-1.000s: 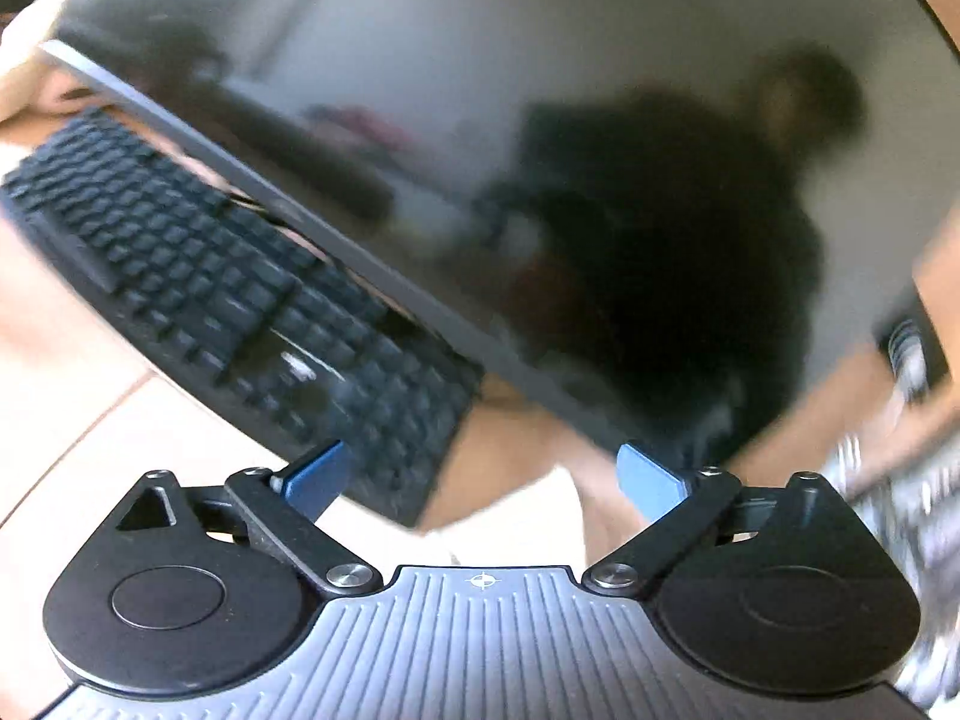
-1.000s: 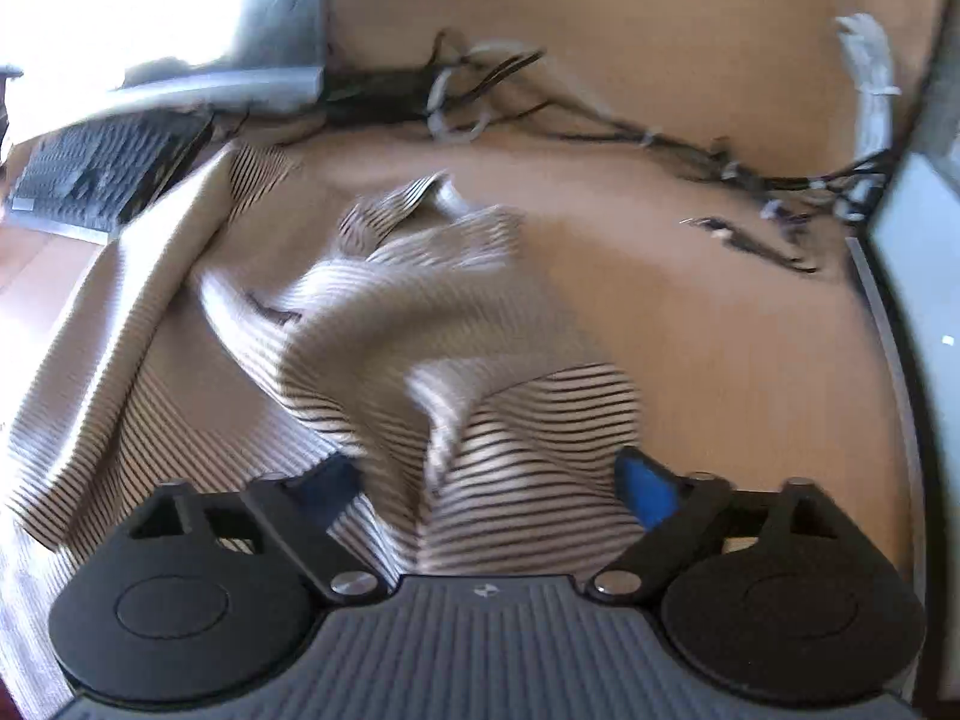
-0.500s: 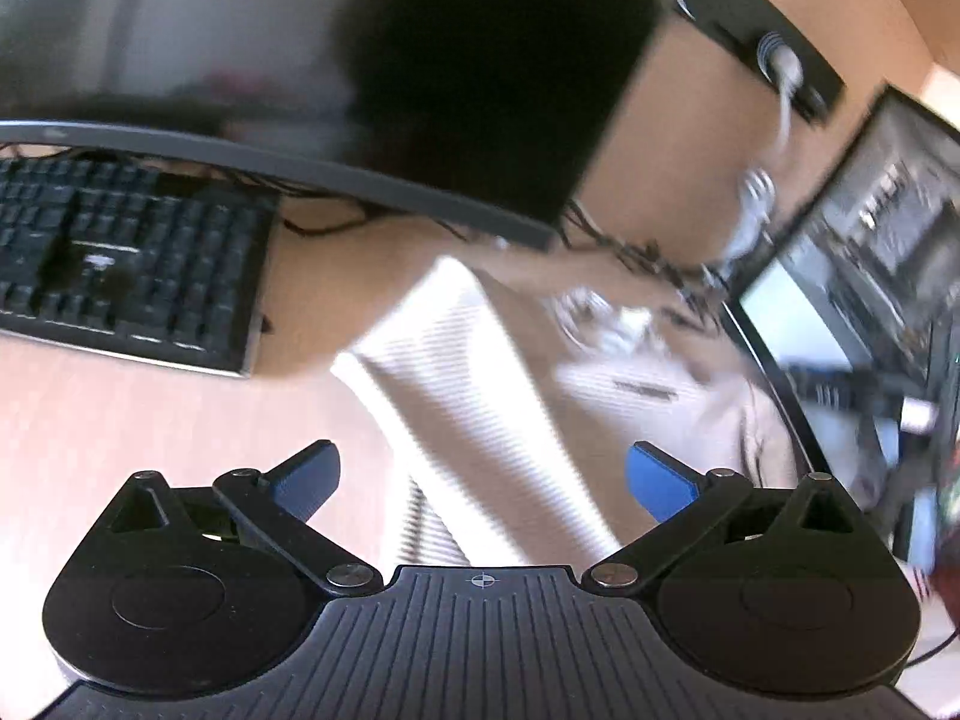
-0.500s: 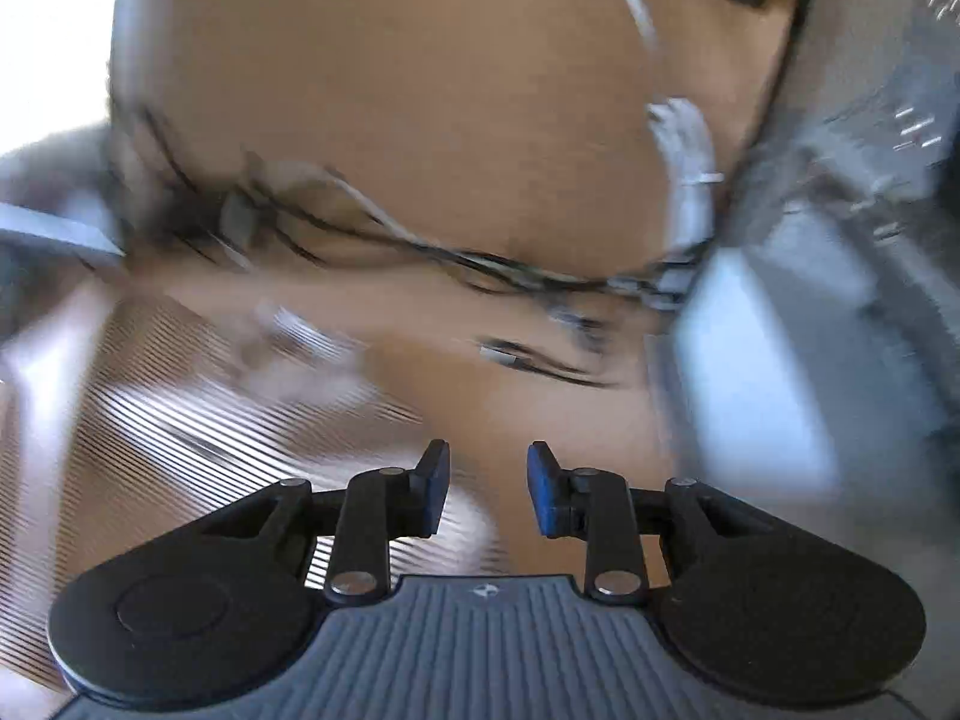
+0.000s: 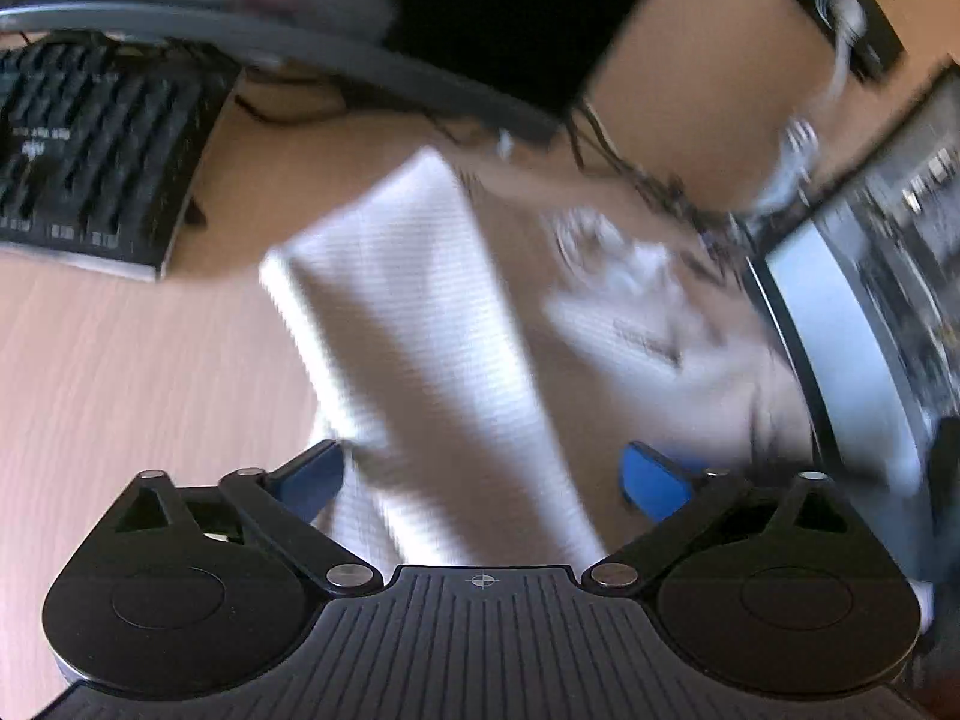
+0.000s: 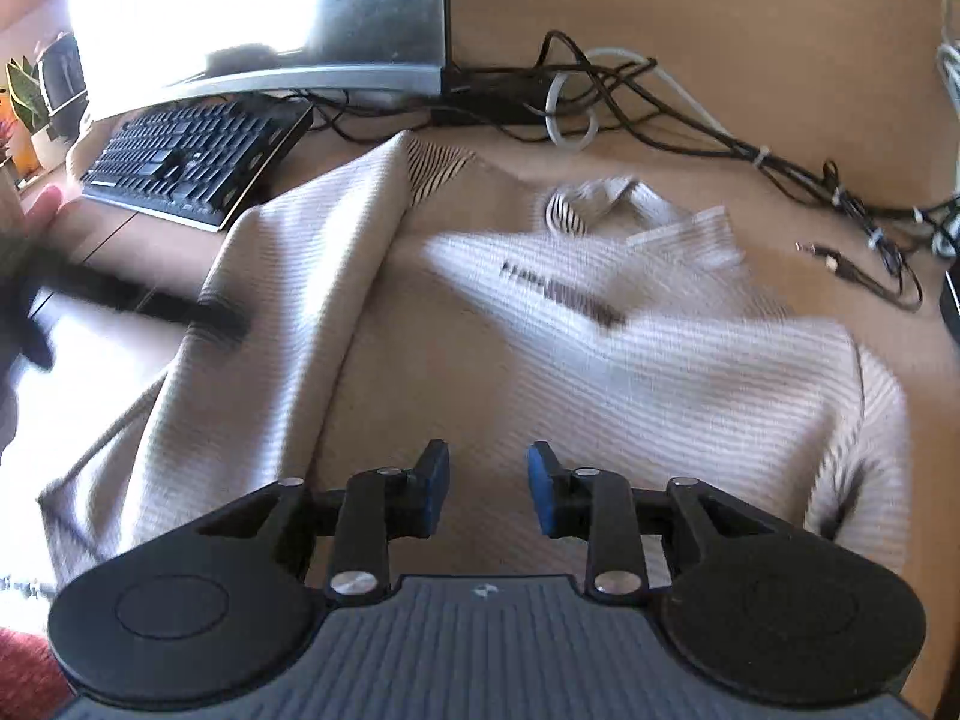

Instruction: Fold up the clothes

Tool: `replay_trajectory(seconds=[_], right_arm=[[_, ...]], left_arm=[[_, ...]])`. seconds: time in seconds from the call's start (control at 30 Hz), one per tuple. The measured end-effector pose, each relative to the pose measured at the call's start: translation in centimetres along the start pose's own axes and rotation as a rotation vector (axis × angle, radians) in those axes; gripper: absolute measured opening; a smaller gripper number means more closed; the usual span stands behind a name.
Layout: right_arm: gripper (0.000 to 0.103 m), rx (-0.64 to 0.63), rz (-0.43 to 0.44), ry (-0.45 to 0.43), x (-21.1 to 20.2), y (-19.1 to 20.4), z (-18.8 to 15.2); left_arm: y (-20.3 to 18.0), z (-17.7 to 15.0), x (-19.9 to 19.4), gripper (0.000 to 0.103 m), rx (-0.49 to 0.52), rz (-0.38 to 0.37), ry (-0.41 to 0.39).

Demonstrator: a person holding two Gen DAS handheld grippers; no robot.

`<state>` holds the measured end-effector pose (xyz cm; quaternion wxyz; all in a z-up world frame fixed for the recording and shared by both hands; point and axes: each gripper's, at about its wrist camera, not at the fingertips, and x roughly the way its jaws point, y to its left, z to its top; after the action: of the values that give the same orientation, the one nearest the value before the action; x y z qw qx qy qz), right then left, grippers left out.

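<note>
A beige, finely striped garment lies spread on the wooden desk, collar toward the far side and a sleeve folded along its left. My right gripper hovers over the garment's near part, jaws partly open with a narrow gap and nothing between them. In the left wrist view the same garment is blurred; my left gripper is wide open above its near edge, holding nothing. The left gripper also shows as a dark blurred shape in the right wrist view.
A black keyboard and a monitor stand at the far left. A tangle of cables runs along the back of the desk. A second screen stands at the right.
The left gripper has swung from the monitor down toward the garment, still open. The right gripper went from wide open to nearly closed and has dropped back over the garment, which now lies flatter.
</note>
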<state>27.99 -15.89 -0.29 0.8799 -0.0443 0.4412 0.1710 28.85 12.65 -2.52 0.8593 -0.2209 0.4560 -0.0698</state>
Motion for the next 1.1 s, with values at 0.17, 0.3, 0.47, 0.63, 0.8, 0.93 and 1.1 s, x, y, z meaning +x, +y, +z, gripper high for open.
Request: replay_trajectory(seconds=[0.17,0.3,0.47,0.63,0.8,0.93,1.1], right_arm=[[0.038,0.019,0.029,0.004,-2.3,0.0,-1.7],[0.04,-0.046,0.028,0.056,-3.0,0.1,-3.8],[0.04,-0.133,0.018,0.099,-4.0,-0.4,-4.8],[0.07,-0.186,-0.03,0.131,-4.7,-1.6,-5.2],[0.07,-0.217,-0.094,0.149,-5.3,-2.7,-5.5],[0.07,-0.241,-0.145,0.164,-5.7,-3.6,-5.7],[0.07,-0.258,-0.18,0.18,-6.1,-4.4,-5.9]], left_arm=[[1.0,2.1,1.4,0.02,-0.116,-0.038,0.074],[2.4,3.1,-3.4,0.004,-0.158,-0.119,-0.065],[8.2,4.8,-10.7,0.002,-0.37,-0.097,-0.287],[12.1,3.9,-14.5,0.005,-0.414,-0.044,-0.318],[9.5,1.5,-10.4,0.047,-0.35,-0.18,-0.148],[5.1,-0.7,-4.8,0.061,-0.292,-0.279,0.012],[1.6,-1.0,0.4,0.008,-0.271,-0.211,0.099]])
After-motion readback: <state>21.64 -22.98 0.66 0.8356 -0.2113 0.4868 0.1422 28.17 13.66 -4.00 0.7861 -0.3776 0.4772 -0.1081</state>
